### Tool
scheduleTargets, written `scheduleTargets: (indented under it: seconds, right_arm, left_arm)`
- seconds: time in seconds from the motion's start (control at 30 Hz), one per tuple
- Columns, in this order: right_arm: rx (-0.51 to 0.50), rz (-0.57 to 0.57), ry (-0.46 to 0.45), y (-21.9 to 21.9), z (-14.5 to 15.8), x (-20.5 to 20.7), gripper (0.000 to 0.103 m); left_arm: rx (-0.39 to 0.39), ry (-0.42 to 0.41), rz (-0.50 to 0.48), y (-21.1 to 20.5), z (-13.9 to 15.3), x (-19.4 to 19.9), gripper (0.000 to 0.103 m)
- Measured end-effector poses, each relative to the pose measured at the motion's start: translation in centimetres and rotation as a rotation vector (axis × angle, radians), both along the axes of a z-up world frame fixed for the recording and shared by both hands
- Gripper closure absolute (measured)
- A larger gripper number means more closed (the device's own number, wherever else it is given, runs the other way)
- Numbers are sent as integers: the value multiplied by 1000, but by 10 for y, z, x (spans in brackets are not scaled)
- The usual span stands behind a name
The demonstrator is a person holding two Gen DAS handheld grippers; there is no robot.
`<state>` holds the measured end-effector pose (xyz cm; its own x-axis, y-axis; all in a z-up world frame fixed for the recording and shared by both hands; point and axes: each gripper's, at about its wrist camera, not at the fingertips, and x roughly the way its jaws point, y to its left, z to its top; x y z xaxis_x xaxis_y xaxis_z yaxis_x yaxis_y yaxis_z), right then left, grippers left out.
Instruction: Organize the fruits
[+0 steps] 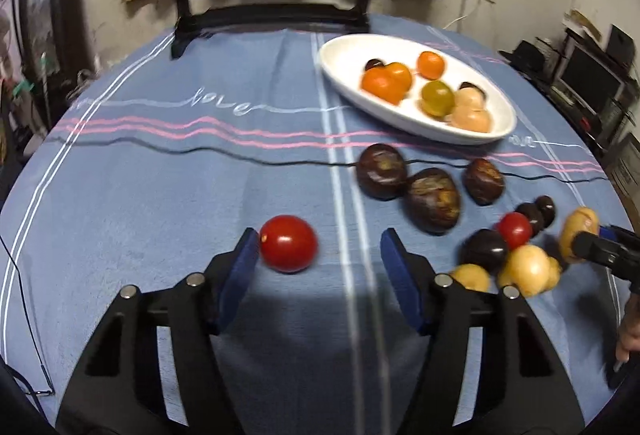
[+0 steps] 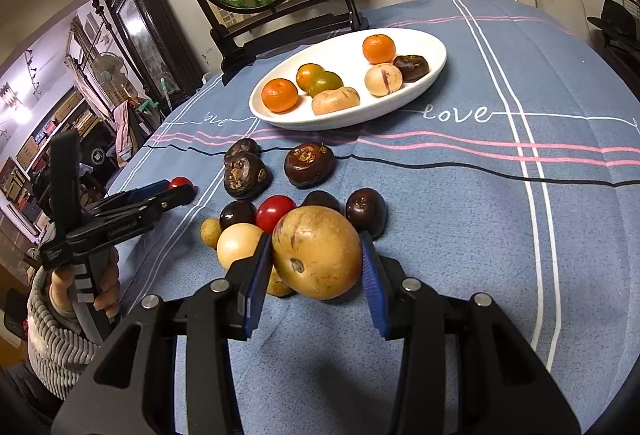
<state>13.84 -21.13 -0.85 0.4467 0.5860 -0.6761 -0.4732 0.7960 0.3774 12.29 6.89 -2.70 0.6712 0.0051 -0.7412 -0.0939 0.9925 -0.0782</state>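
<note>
Fruits lay scattered on the blue tablecloth (image 2: 460,235) covering the tabletop, with several more gathered in a white oval dish (image 2: 434,73) farther back. The right claw (image 2: 316,263) was closed on a large tan fruit (image 2: 318,255), both blue pads pressed to its sides, beside a cluster of dark, pale and red fruits. The left claw (image 1: 316,255) stood partly spread, holding nothing, with a red tomato (image 1: 289,243) on the cloth just beside its left pad. Three dark brown fruits (image 1: 434,199) lay between the cluster and the dish.
</note>
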Motion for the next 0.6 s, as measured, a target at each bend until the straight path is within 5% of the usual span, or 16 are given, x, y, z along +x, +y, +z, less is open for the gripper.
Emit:
scheduleTargets:
  seconds: [0.3,0.6]
  right_arm:
    - [1,1,-1,1,0,-1,60]
    - [15,-34,-23,-7,11,9,60]
  left_arm:
    - [-24,46,33,15,-10,11,69]
    - [21,-37,-51,-14,19,19,71]
